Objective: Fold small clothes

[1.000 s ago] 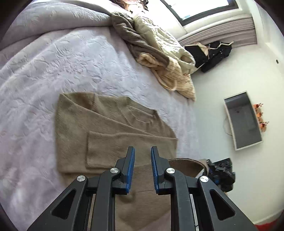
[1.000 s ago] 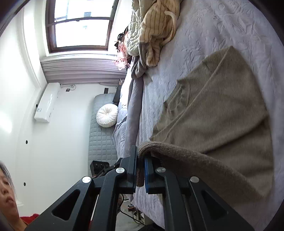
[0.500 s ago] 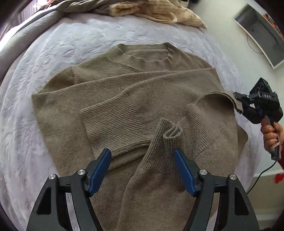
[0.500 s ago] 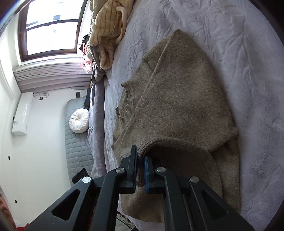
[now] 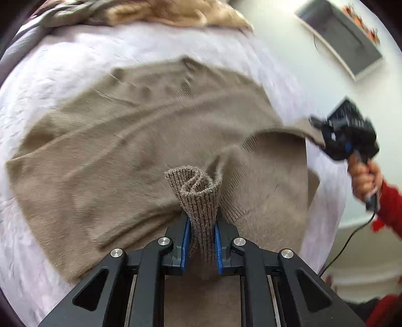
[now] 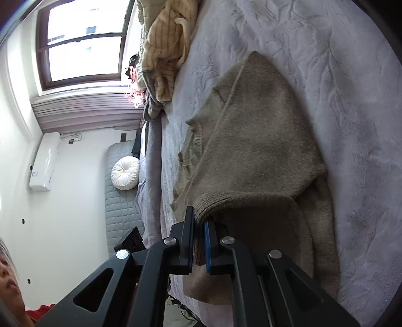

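Unfolded clothes pile (image 5: pixel 160 12) lies beyond the sweater (image 5: pixel 120 140) on the bedspread (image 5: pixel 50 65).

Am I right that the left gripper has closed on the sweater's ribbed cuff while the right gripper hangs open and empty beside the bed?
Not quite. The left gripper has just closed on the ribbed cuff, but the right gripper is shut on the sweater's hem edge, as the right wrist view shows.

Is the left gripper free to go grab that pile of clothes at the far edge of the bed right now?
Probably not yet. The left gripper has just closed its jaws on the sweater's ribbed cuff, so it would have to let go before reaching over the sweater to the pile of clothes.
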A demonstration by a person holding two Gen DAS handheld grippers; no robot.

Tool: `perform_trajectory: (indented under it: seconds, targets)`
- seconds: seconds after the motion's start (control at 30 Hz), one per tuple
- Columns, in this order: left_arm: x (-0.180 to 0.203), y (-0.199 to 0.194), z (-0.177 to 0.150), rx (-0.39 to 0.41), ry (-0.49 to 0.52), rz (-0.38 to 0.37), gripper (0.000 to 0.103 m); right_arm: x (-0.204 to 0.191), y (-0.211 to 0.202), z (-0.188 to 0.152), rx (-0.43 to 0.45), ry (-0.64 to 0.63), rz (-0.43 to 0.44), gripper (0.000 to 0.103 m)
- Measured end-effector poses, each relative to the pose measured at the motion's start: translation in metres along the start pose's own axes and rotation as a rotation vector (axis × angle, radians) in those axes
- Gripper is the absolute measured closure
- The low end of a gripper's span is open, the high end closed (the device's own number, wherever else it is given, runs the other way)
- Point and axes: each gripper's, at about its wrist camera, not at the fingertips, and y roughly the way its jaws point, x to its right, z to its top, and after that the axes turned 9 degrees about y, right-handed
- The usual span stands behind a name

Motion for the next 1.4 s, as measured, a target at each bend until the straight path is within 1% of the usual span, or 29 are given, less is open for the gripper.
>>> perform_trajectory:
  seconds: [0.1, 0.2, 0.33, 0.4, 0.47, 0.5, 0.53, 0.57, 0.6, 0.63, 0.67, 0.7, 0.73, 0.8, 0.83, 0.87, 0.9, 0.93, 0.97, 1.0, 1.07, 1.13, 1.2, 1.23, 1.27, 1.3, 1.33, 1.37, 1.4]
  targets:
    - [-0.016, -0.033, 0.011, 0.116, -0.090, 0.049, 0.085, -0.023, 0.001, 0.008, 0.024, -0.033, 0.041, 0.096]
    - [-0.032, -0.049, 0.026, 0.189, -0.114, 0.128, 0.085, -0.047, 0.011, 0.027, 0.041, -0.071, 0.069, 0.096]
    - [-0.052, -0.043, 0.051, 0.219, -0.115, 0.241, 0.085, -0.070, 0.039, 0.059, 0.049, -0.108, 0.048, 0.096]
    - [-0.065, -0.030, 0.060, 0.204, -0.141, 0.304, 0.084, -0.069, 0.055, 0.076, 0.058, -0.104, 0.010, 0.096]
    - [-0.075, -0.013, 0.064, 0.179, -0.179, 0.368, 0.084, -0.058, 0.071, 0.091, 0.076, -0.077, -0.038, 0.096]
    - [-0.079, -0.004, 0.065, 0.160, -0.196, 0.395, 0.079, -0.050, 0.079, 0.098, 0.086, -0.057, -0.071, 0.096]
    - [-0.080, 0.001, 0.065, 0.147, -0.206, 0.424, 0.069, -0.043, 0.085, 0.103, 0.095, -0.041, -0.103, 0.096]
    - [-0.083, 0.003, 0.064, 0.138, -0.215, 0.480, 0.065, -0.035, 0.090, 0.107, 0.102, -0.028, -0.134, 0.096]
    - [-0.086, 0.003, 0.062, 0.136, -0.220, 0.532, 0.052, -0.029, 0.093, 0.110, 0.107, -0.017, -0.154, 0.096]
    - [-0.090, 0.001, 0.059, 0.143, -0.227, 0.564, 0.044, -0.023, 0.093, 0.112, 0.115, -0.002, -0.166, 0.096]
    - [-0.094, -0.004, 0.056, 0.154, -0.235, 0.579, 0.044, -0.018, 0.093, 0.114, 0.120, 0.012, -0.168, 0.096]
    - [-0.099, -0.008, 0.052, 0.154, -0.247, 0.584, 0.044, -0.013, 0.093, 0.116, 0.123, 0.027, -0.165, 0.096]
    - [-0.105, -0.013, 0.049, 0.147, -0.260, 0.586, 0.044, -0.012, 0.091, 0.117, 0.126, 0.033, -0.164, 0.092]
    - [-0.118, -0.019, 0.043, 0.134, -0.286, 0.560, 0.044, -0.016, 0.086, 0.116, 0.138, 0.019, -0.182, 0.090]
    - [-0.123, -0.020, 0.042, 0.128, -0.297, 0.538, 0.044, -0.020, 0.083, 0.115, 0.140, 0.005, -0.195, 0.081]
    - [-0.127, -0.021, 0.038, 0.122, -0.302, 0.512, 0.044, -0.027, 0.079, 0.114, 0.146, -0.020, -0.209, 0.059]
    - [-0.130, -0.020, 0.038, 0.112, -0.302, 0.472, 0.044, -0.034, 0.076, 0.112, 0.151, -0.056, -0.223, 0.052]
    - [-0.132, -0.017, 0.038, 0.099, -0.298, 0.431, 0.044, -0.043, 0.074, 0.110, 0.155, -0.104, -0.256, 0.048]
    - [-0.132, -0.014, 0.037, 0.086, -0.291, 0.396, 0.044, -0.052, 0.075, 0.108, 0.154, -0.168, -0.310, 0.048]
    - [-0.131, -0.008, 0.039, 0.071, -0.284, 0.368, 0.044, -0.062, 0.078, 0.104, 0.153, -0.252, -0.387, 0.048]
    - [-0.130, 0.005, 0.043, 0.044, -0.271, 0.327, 0.044, -0.074, 0.088, 0.099, 0.141, -0.379, -0.515, 0.048]
    - [-0.126, 0.015, 0.049, 0.032, -0.257, 0.322, 0.044, -0.076, 0.101, 0.097, 0.121, -0.441, -0.588, 0.048]
    - [-0.123, 0.018, 0.052, 0.035, -0.253, 0.334, 0.045, -0.075, 0.117, 0.099, 0.115, -0.487, -0.676, 0.048]
    - [-0.123, 0.018, 0.053, 0.044, -0.257, 0.335, 0.060, -0.072, 0.126, 0.101, 0.111, -0.499, -0.717, 0.049]
    - [-0.123, 0.017, 0.053, 0.049, -0.259, 0.343, 0.073, -0.068, 0.132, 0.104, 0.098, -0.498, -0.750, 0.060]
    - [-0.125, 0.015, 0.051, 0.046, -0.269, 0.361, 0.088, -0.065, 0.138, 0.105, 0.082, -0.501, -0.767, 0.072]
    - [-0.127, 0.010, 0.050, 0.061, -0.285, 0.353, 0.090, -0.066, 0.140, 0.105, 0.075, -0.512, -0.772, 0.090]
    - [-0.128, 0.004, 0.047, 0.084, -0.298, 0.343, 0.093, -0.070, 0.140, 0.102, 0.080, -0.530, -0.772, 0.095]
    - [-0.128, -0.004, 0.044, 0.108, -0.305, 0.345, 0.093, -0.076, 0.137, 0.097, 0.091, -0.554, -0.766, 0.095]
